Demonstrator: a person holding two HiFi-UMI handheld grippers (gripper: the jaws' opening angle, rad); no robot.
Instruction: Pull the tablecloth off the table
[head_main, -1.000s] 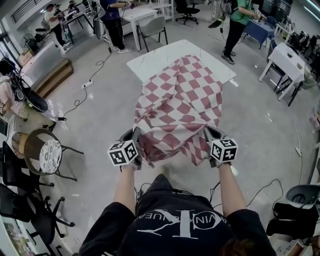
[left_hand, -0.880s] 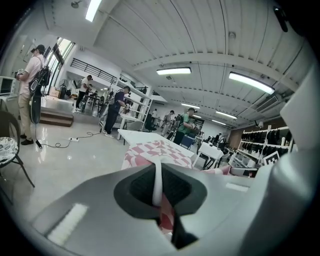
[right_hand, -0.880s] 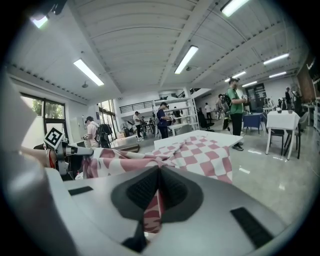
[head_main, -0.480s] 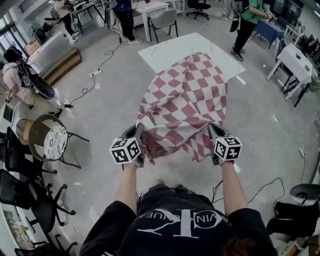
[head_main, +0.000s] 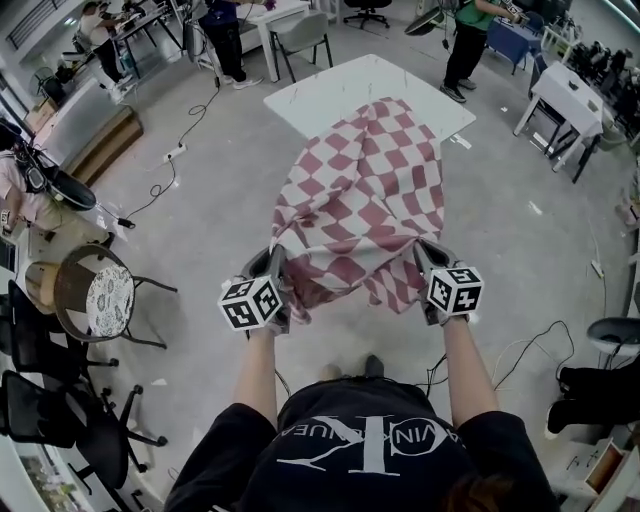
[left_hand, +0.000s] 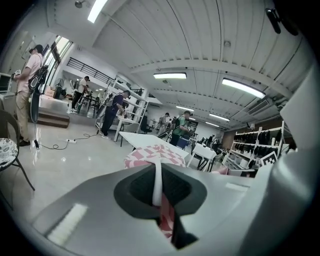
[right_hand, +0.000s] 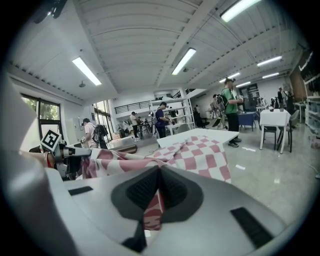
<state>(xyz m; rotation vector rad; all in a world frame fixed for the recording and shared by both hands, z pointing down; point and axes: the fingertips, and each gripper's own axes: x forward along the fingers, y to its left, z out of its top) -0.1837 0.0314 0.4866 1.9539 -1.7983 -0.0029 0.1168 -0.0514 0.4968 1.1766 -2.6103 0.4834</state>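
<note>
1. Now, from the head view, one red-and-white checked tablecloth (head_main: 360, 190) spans the gap between one white table (head_main: 330, 90) and the two grippers I am running. Its far end lies draped on the near part of the tabletop. The rest hangs in the air over the grey floor (head_main: 210, 200).
2. At the cloth's near-left corner, the left gripper (head_main: 273, 262) has its jaws pressed together on a single fold. In the left gripper view (left_hand: 159, 187) the white-edged fabric runs straight down between the dark pads, with a checked tail hanging out below.
3. At the near-right corner, the right gripper (head_main: 424, 252) is clamped the same way. The right gripper view (right_hand: 158, 190) shows one pinched strip of cloth between its closed pads, and the checked sheet rising away toward the table.
4. Two loose bunches of cloth droop under the held edge, one beside each gripper.
5. Two marker cubes (head_main: 248, 303) face the head camera, one on each gripper, and two bare forearms (head_main: 255, 375) reach out behind them.
6. Bare white tabletop shows along the table's far and left sides. The cloth covers the near-right part and spills over that edge.
7. Four other people (head_main: 468, 40) can be counted around the room's far and left edges, all well apart from the table.
8. One round-seated chair (head_main: 95, 300) stands on the floor to my left. A second white table (head_main: 565, 90) stands at the far right.
</note>
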